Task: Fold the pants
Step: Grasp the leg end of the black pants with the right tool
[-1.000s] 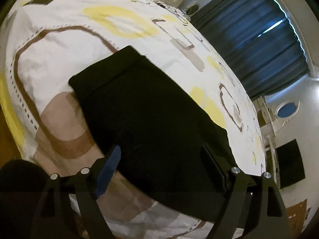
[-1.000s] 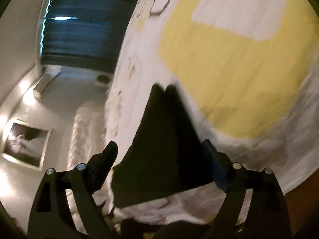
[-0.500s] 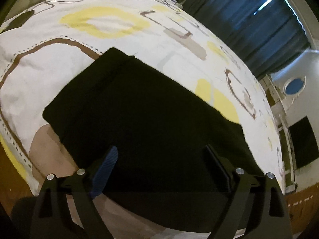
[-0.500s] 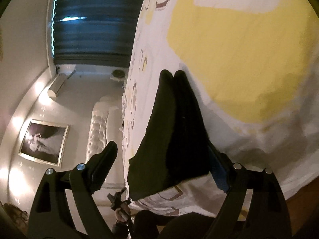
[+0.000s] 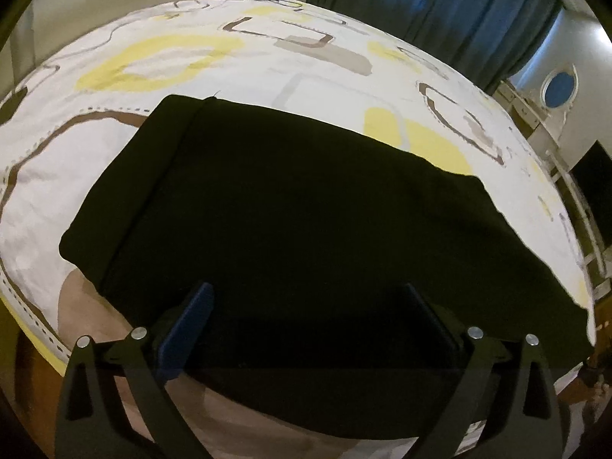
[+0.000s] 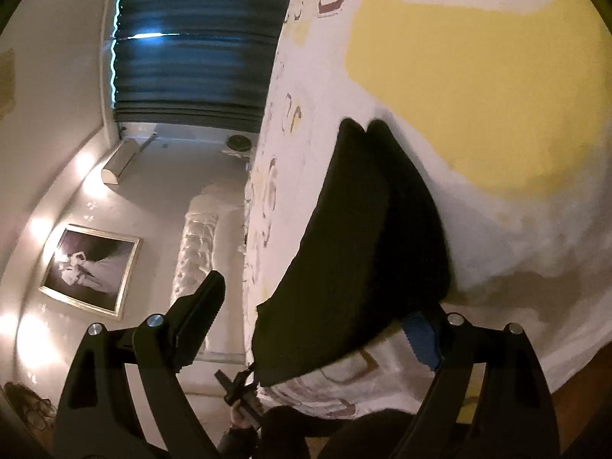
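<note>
So there you were, left gripper [image 5: 306, 317] hanging over the black pants [image 5: 290, 206], its jaws opening as wide as they go, with only the dark cloth below the gap and neither pad pressing on it. The pants lay folded into a broad flat block on the patterned bedspread [image 5: 214, 57], spreading ahead of that gripper and out past both fingers. A raised band of cloth ran along the edge off to the left finger's side, and the far edge sat straight against the white and yellow print. Beyond the bed, ahead and to the right of the gripper, dark blue curtains [image 5: 440, 4] hung across the wall.

Your right gripper [image 6: 325, 313] was rolled over on its side, so the bed stood like a wall in its view. Its jaws stood well apart: the left finger poked out into open room, while the blue-padded right finger [image 6: 420, 338] sat just beside the near corner of the pants, whether touching it or not I cannot tell. From that side you saw the fold end-on, two rounded layers stacked together, reaching away ahead of the fingers. A framed picture [image 6: 90, 269] hung on the wall off to the left finger's side.
</note>
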The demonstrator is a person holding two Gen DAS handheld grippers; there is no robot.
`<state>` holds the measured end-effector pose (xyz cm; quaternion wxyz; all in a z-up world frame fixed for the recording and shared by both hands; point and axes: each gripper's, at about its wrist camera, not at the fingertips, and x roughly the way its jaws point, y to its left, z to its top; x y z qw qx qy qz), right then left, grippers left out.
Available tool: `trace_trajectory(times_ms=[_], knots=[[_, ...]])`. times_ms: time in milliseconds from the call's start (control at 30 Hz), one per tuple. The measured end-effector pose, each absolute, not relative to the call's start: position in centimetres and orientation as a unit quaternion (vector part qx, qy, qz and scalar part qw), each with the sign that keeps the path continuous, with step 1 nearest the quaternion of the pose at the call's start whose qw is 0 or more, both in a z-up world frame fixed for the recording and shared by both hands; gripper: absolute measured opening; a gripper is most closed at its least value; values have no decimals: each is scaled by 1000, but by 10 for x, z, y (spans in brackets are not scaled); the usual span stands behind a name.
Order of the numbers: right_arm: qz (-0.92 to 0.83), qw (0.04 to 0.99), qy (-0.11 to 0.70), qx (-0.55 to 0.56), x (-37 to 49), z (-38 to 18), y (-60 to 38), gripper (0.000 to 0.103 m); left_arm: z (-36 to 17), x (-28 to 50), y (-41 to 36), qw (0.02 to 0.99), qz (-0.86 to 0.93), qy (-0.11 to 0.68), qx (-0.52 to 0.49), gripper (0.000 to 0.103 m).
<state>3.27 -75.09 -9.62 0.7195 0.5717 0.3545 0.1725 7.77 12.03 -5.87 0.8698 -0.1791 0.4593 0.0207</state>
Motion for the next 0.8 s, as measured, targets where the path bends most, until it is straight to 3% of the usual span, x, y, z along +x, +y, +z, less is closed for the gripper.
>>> trace_trajectory(times_ms=[333,433,467,533,800], knots=[[147,714,400,555,62,-101,-760,86,-59,70,143,861,-28,437,-258,98],[124,728,435,515,68,-94,-754,56,-59,71,145,859,-35,439,-261,98],[117,728,446,508,69,-93,-753,38,-59,71,144,859,-36,440,-259,98],[105,732,452,500,68,-88,-752,21,-58,71,144,861,-36,440,-253,98],[95,771,439,452,69,-39,-721,19,-59,70,139,867,-36,438,-237,98]])
